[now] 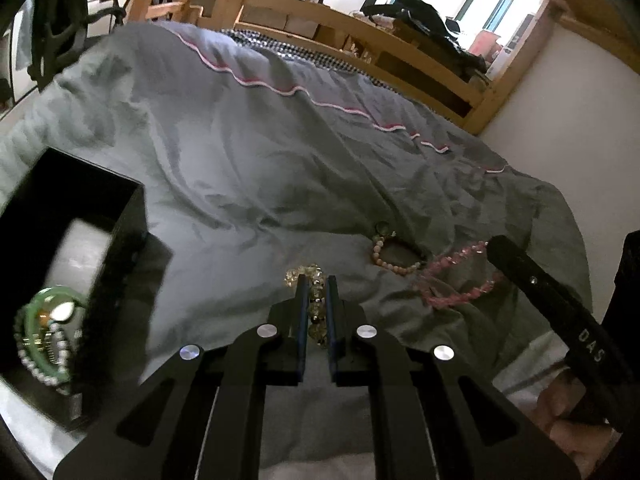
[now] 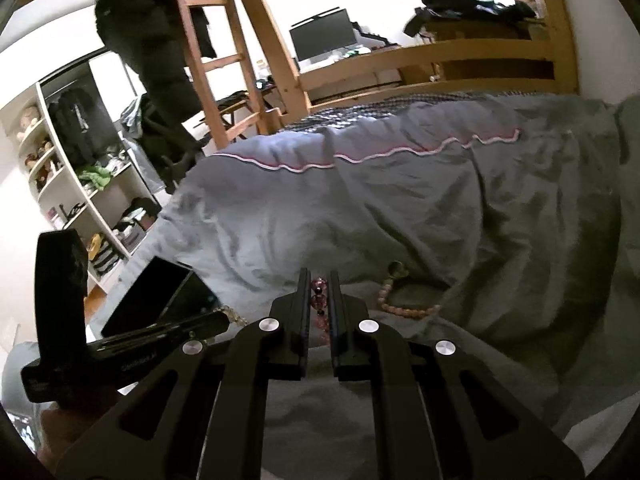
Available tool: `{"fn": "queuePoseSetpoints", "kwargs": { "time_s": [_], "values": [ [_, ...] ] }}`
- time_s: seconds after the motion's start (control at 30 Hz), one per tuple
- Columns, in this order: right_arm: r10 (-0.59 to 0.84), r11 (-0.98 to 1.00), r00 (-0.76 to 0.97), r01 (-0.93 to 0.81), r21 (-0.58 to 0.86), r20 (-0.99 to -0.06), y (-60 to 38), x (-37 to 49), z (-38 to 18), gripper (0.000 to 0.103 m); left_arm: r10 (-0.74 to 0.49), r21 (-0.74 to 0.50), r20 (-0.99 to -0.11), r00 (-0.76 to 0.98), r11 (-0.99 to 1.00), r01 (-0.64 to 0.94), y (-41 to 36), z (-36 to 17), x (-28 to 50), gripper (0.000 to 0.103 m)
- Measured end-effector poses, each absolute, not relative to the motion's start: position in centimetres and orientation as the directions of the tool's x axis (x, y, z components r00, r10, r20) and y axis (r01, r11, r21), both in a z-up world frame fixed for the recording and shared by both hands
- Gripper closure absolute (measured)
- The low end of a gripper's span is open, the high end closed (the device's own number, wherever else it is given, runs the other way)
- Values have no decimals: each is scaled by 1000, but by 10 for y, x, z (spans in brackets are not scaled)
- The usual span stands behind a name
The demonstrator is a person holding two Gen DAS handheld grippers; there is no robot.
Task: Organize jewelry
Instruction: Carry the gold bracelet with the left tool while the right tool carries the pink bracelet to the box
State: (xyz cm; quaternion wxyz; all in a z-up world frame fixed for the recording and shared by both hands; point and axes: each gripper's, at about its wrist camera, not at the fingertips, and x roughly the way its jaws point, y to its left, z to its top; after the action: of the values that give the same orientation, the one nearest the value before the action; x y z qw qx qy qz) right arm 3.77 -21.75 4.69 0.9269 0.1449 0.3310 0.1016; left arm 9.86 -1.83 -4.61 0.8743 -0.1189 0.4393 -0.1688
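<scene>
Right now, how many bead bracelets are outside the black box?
3: clear bracelet between the left fingers, pink bracelet between the right fingers, peach bracelet on the duvet. Folds may hide more.

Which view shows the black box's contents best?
The left wrist view: the box is open toward the camera, a green bangle and pearls inside. The right wrist view shows only its dark outside.

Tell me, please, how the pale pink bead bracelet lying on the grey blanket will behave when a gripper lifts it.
The pale pink bead bracelet will probably sag into a limp loop, as strung beads do. Its round beads look smooth, so it might slip between the pads.
</scene>
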Motion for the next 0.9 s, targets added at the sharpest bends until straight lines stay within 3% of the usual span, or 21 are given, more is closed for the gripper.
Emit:
{"fn": "queuePoseSetpoints", "kwargs": {
  "time_s": [0.53, 0.9],
  "values": [
    [380, 919, 760, -247, 307, -527, -146, 17, 105, 94, -328, -320, -697, 638, 938, 132, 36, 26, 50, 95],
    [465, 885, 718, -360, 295, -519, -88, 22, 116, 94, -255, -322, -698, 669, 946, 25, 98, 37, 39, 95]
  ]
}}
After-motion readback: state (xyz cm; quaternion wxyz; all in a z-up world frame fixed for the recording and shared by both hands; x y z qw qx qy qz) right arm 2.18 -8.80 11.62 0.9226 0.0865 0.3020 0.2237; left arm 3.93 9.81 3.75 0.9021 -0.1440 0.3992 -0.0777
